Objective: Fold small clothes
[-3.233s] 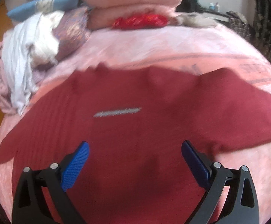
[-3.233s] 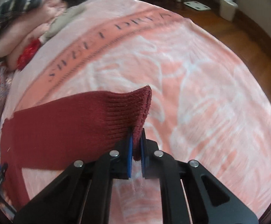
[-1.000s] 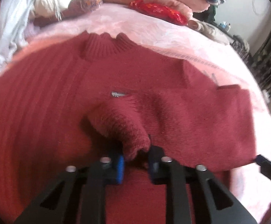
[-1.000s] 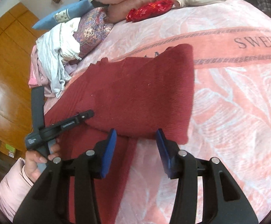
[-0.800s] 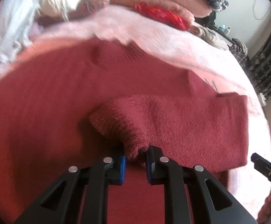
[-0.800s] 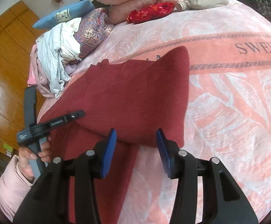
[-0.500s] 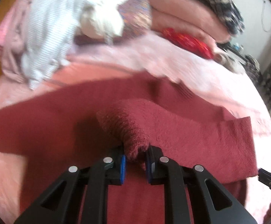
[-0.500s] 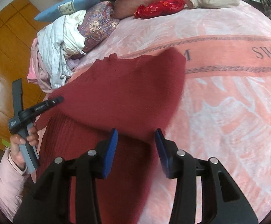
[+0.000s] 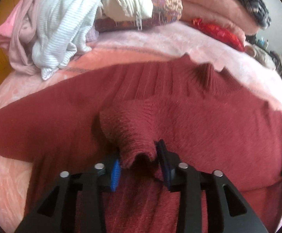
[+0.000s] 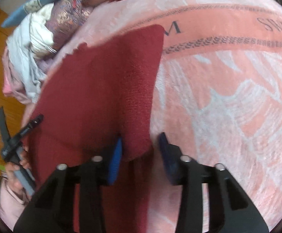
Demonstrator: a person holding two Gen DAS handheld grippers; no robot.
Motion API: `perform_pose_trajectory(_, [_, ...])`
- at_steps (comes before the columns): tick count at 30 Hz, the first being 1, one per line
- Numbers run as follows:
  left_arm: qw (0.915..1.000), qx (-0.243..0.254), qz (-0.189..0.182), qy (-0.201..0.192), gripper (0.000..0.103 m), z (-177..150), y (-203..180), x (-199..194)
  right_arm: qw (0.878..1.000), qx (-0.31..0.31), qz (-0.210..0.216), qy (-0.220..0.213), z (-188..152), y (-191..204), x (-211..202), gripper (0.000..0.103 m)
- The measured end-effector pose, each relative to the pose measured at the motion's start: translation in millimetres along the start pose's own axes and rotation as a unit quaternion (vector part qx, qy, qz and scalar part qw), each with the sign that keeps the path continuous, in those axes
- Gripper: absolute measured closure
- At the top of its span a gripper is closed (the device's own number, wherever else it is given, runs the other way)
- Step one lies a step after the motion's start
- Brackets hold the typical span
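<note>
We have the red sweater (image 9: 209, 120) spread across the pink blanket (image 10: 228, 101), its collar toward the far edge of the bed, near the heap of clothes (image 9: 63, 25) and stacked bedding (image 9: 209, 5) there.

One sleeve (image 9: 199, 128) is already folded in across the body. Its ribbed cuff (image 9: 129, 134) lies in the middle of the sweater, between the blue pads of our left gripper (image 9: 139, 159). The jaws there stand a little apart. The cuff hangs slack between them and touches at least the left pad, so we judge it released or barely held, though motion blur keeps us from being sure.

Our right gripper (image 10: 139, 151) hovers with its jaws spread wide at the right-hand fold of the sweater. The folded edge (image 10: 141, 139) lies between its pads, which do not close on it. From this view the right side looks tidy: a straight fold line runs toward the far edge of the bed.

So we reckon the fold is about a third done. The other sleeve (image 9: 24, 128) lies stretched out flat toward the left edge of the bed, unfolded. It must come in across the body, and then the hem must go up toward the collar to make a compact packet.
</note>
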State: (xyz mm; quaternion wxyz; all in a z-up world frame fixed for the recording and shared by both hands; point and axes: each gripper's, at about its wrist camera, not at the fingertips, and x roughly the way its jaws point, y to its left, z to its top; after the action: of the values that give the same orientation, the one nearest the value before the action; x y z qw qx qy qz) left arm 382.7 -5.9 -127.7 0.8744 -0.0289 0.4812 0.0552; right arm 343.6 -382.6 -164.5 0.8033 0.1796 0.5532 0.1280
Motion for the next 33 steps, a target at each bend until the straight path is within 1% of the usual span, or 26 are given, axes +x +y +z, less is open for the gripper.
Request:
perform_pose_trajectory(1, [1.0000, 0.003, 0.004, -0.004, 0.060, -1.6, 0.7, 0.2, 1.000, -0.007, -0.006, 0.002, -1.4, 1.1, 0.1, 0.070])
perform_pose_trajectory(3, [1.0000, 0.008, 0.004, 0.000, 0.053, -1.6, 3.0, 0.0, 1.000, -0.013, -0.020, 0.009, -2.8, 4.2, 0.3, 0.071])
perform_pose_trajectory(5, [0.9999, -0.003, -0.011, 0.009, 0.049, 0.5, 11.7, -3.3, 0.999, -0.012, -0.031, 0.012, -1.6, 6.6, 0.7, 0.070])
perform_pose_trajectory(6, [0.9996, -0.012, -0.021, 0.014, 0.039, 1.3, 17.2, -5.6, 0.999, -0.013, -0.035, 0.010, -1.2, 9.0, 0.4, 0.069])
perform_pose_trajectory(7, [0.9990, -0.020, -0.032, 0.023, 0.032, 2.4, 25.1, -8.6, 0.999, -0.016, -0.037, 0.005, -0.9, 11.6, -1.0, 0.066])
perform_pose_trajectory(8, [0.9989, -0.025, -0.033, 0.025, 0.019, 3.2, 32.4, -12.1, 0.999, -0.019, -0.039, -0.001, -1.6, 14.7, -4.5, 0.065])
perform_pose_trajectory(9, [0.9990, -0.025, -0.032, 0.020, 0.014, 3.9, 39.9, -16.6, 0.999, -0.021, -0.041, -0.008, -2.1, 18.3, -8.3, 0.065])
perform_pose_trajectory(10, [0.9994, -0.018, -0.027, 0.013, 0.011, 5.6, 49.0, -22.8, 0.999, -0.023, -0.044, -0.012, -1.7, 22.4, -9.9, 0.065])
perform_pose_trajectory(11, [0.9998, -0.011, -0.015, 0.008, 0.003, 7.4, 57.1, -27.5, 0.998, -0.028, -0.047, -0.020, -0.6, 28.8, -15.2, 0.064])
perform_pose_trajectory(12, [0.9999, -0.009, -0.004, 0.003, 0.004, 9.1, 67.5, -32.0, 0.998, -0.030, -0.049, -0.026, 1.9, 34.7, -18.7, 0.063])
perform_pose_trajectory(13, [0.9999, -0.010, -0.008, 0.001, 0.004, 10.1, 77.4, -35.3, 0.998, -0.034, -0.049, -0.033, 3.8, 42.6, -21.3, 0.061])
perform_pose_trajectory(15, [0.9998, -0.018, -0.006, 0.010, 0.004, 11.3, 93.9, -37.1, 0.998, -0.045, -0.028, -0.037, 4.6, 63.6, -24.0, 0.061])
perform_pose_trajectory(18, [0.9980, -0.040, -0.029, 0.039, 0.004, 9.1, 130.2, -36.5, 0.998, -0.065, 0.007, -0.018, 2.4, 103.6, -13.6, 0.060])
perform_pose_trajectory(20, [0.9974, -0.059, -0.022, 0.035, 0.004, 6.4, 155.8, -41.4, 0.996, -0.088, 0.021, -0.003, -3.7, 132.6, -1.5, 0.059])
perform_pose_trajectory(22, [0.9971, -0.066, -0.016, 0.035, 0.004, 6.1, 184.6, -44.4, 0.993, -0.114, 0.029, 0.012, -10.8, 160.4, 13.1, 0.059])
perform_pose_trajectory(24, [0.9965, -0.075, -0.002, 0.036, 0.004, 6.1, 213.7, -45.9, 0.991, -0.126, 0.030, 0.022, -14.3, 181.7, 25.3, 0.059])
perform_pose_trajectory(25, [0.9957, -0.087, 0.005, 0.033, 0.004, 5.9, 235.6, -47.3, 0.991, -0.130, 0.031, 0.026, -16.6, 188.8, 31.0, 0.059])
perform_pose_trajectory(27, [0.9930, -0.113, 0.026, 0.021, 0.004, 3.5, 269.6, -50.3, 0.991, -0.129, 0.028, 0.035, -17.6, 202.9, 44.6, 0.059])
perform_pose_trajectory(28, [0.9908, -0.131, 0.034, 0.008, 0.004, 0.9, 290.0, -52.6, 0.991, -0.126, 0.028, 0.038, -18.1, 205.7, 48.6, 0.059])
perform_pose_trajectory(29, [0.9881, -0.149, 0.037, -0.001, 0.004, -1.8, 308.5, -53.5, 0.991, -0.121, 0.030, 0.041, -19.6, 206.9, 53.4, 0.059])
perform_pose_trajectory(30, [0.9859, -0.163, 0.038, -0.004, 0.004, -3.7, 320.5, -52.7, 0.992, -0.118, 0.031, 0.043, -19.7, 209.0, 58.5, 0.059])
perform_pose_trajectory(32, [0.9782, -0.204, 0.039, -0.004, 0.004, -8.6, 357.0, -52.5, 0.992, -0.117, 0.028, 0.046, -20.1, 215.0, 68.4, 0.058])
perform_pose_trajectory(33, [0.9763, -0.212, 0.042, -0.001, 0.004, -9.6, 368.6, -51.8, 0.992, -0.118, 0.025, 0.048, -20.2, 218.5, 72.8, 0.057])
